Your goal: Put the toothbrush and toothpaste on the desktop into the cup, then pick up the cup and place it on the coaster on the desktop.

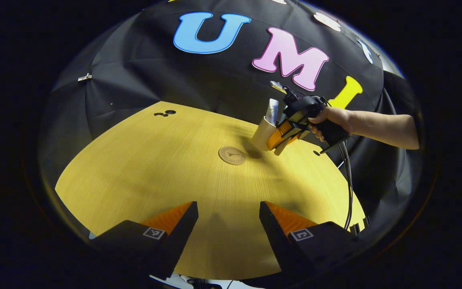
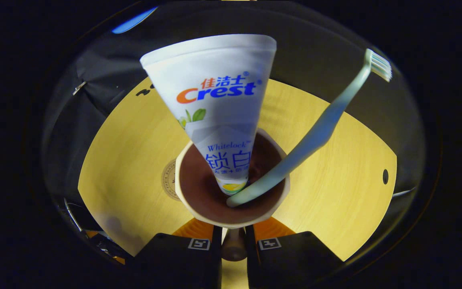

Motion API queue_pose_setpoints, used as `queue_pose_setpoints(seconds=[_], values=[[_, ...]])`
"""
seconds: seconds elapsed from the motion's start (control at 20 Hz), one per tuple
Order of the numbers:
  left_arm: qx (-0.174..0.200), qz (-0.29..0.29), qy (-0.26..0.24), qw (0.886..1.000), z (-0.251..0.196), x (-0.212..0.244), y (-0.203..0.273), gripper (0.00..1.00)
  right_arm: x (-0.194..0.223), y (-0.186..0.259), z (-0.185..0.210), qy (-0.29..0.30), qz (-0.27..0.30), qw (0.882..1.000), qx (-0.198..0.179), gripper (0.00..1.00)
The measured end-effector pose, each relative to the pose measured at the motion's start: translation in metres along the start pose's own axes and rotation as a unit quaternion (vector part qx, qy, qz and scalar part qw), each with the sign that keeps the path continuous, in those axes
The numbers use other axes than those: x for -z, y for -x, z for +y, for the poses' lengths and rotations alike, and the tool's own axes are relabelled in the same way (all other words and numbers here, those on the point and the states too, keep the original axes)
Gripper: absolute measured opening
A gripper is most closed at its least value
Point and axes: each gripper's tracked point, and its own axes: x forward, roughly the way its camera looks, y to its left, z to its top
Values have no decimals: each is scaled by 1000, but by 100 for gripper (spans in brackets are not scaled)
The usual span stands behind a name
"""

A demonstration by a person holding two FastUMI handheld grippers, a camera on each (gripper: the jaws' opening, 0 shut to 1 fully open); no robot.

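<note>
Holding the cup (image 2: 231,192) by its handle, the right tool (image 2: 233,241) carries toothbrush (image 2: 315,136) and toothpaste (image 2: 219,104) inside; the coaster (image 1: 232,155) waits. The left tool (image 1: 229,224) is open.

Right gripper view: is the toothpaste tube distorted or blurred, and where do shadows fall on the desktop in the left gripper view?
Right gripper view: fisheye flares the toothpaste tube into a wide cone, print still sharp; toothbrush bends. Left gripper view: soft shadow on the desktop beside the coaster, under the lifted cup.

A yellow wooden desktop (image 1: 155,172) carries a round coaster (image 1: 232,155) — flat, apparently cork.
</note>
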Motion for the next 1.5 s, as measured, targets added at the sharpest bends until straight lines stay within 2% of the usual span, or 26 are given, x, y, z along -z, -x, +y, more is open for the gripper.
queue_pose_setpoints(seconds=[0.25,0.45,0.7,1.05,1.25,1.5], values=[[-7,0,-2,1000,21,3,14,97,-2,-13,42,32,15,999,-9,29],[-16,-3,25,1000,37,8,23,97,-2,-26,67,58,27,998,-7,29],[-26,-11,42,999,48,7,23,97,6,-32,76,69,41,997,-6,29],[-34,-12,38,999,53,11,26,97,18,-47,91,83,52,995,6,29],[-31,-8,53,998,48,19,28,97,19,-48,89,78,53,996,5,29],[-33,-3,43,999,47,24,32,97,20,-49,89,60,55,997,1,31]])
